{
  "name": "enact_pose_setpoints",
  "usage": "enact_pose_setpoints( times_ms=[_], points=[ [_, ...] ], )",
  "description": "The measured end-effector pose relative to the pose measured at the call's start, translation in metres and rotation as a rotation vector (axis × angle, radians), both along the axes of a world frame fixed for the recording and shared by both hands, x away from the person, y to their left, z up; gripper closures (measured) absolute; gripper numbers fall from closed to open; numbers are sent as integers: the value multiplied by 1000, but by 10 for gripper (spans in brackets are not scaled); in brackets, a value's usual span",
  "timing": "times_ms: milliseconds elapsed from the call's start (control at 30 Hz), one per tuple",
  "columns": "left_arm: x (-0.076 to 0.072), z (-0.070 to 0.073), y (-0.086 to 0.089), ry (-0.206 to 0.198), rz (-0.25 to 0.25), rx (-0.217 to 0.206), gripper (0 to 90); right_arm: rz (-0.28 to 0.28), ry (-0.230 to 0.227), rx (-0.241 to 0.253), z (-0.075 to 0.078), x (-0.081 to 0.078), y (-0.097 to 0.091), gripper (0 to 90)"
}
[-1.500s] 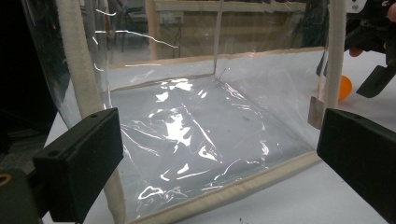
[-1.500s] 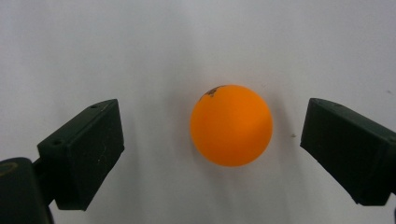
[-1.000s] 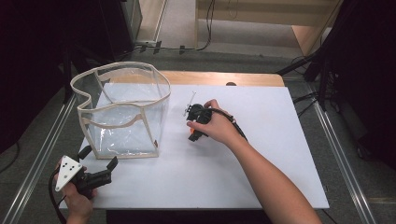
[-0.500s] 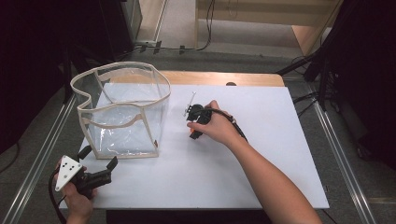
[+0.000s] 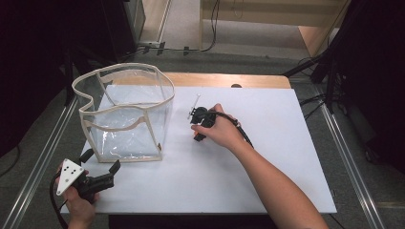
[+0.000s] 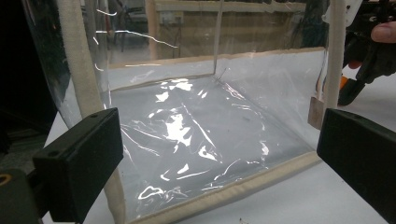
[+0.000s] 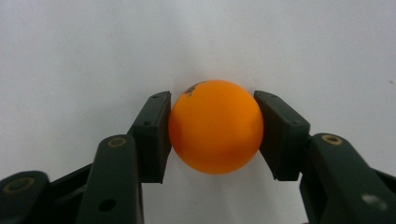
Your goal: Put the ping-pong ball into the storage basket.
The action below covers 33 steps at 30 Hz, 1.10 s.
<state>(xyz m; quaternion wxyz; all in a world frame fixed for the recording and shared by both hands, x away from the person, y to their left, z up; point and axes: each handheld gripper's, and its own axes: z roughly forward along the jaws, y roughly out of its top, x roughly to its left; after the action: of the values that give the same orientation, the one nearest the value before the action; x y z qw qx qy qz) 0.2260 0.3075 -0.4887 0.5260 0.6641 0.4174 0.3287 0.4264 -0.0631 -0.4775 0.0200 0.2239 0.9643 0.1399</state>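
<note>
Right gripper just squeezed shut on small orange plastic ball, right of clear soft-sided bin, ready for lifting in.

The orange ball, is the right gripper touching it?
Touching. In the right gripper view both black pads of the right gripper press against the sides of the orange ball, with no gap showing.

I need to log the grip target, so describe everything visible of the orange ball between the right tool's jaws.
The small, round orange ball looks like smooth, matte plastic, with a small dark mark near its top. It sits whole and undented over the white table surface. The right tool has just been closing on it, and its two black jaw pads now press the ball's left and right sides. In the high view the person's right hand covers it.
</note>
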Motion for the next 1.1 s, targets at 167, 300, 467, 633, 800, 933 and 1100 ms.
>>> enact_pose_setpoints(
  times_ms=[167, 300, 467, 633, 800, 933, 1100],
  points=[
    [0, 0, 0, 1, 0, 3, 8, 9, 7, 1, 1, 0, -1, 473],
    [0, 0, 0, 1, 0, 3, 8, 7, 10, 9, 3, 0, -2, 473],
    [0, 0, 0, 1, -1, 3, 8, 29, 26, 30, 7, -1, -4, 473],
    [0, 0, -1, -1, -2, 5, 8, 28, 31, 41, 11, -1, -4, 472],
    [0, 0, -1, -1, -2, 5, 8, 38, 35, 37, 14, -2, -5, 472],
    [0, 0, -1, -1, -2, 5, 8, 40, 38, 46, 17, -2, -5, 472],
    [0, 0, -1, -1, -3, 5, 8, 41, 46, 56, 22, -2, -5, 473]
  ],
)
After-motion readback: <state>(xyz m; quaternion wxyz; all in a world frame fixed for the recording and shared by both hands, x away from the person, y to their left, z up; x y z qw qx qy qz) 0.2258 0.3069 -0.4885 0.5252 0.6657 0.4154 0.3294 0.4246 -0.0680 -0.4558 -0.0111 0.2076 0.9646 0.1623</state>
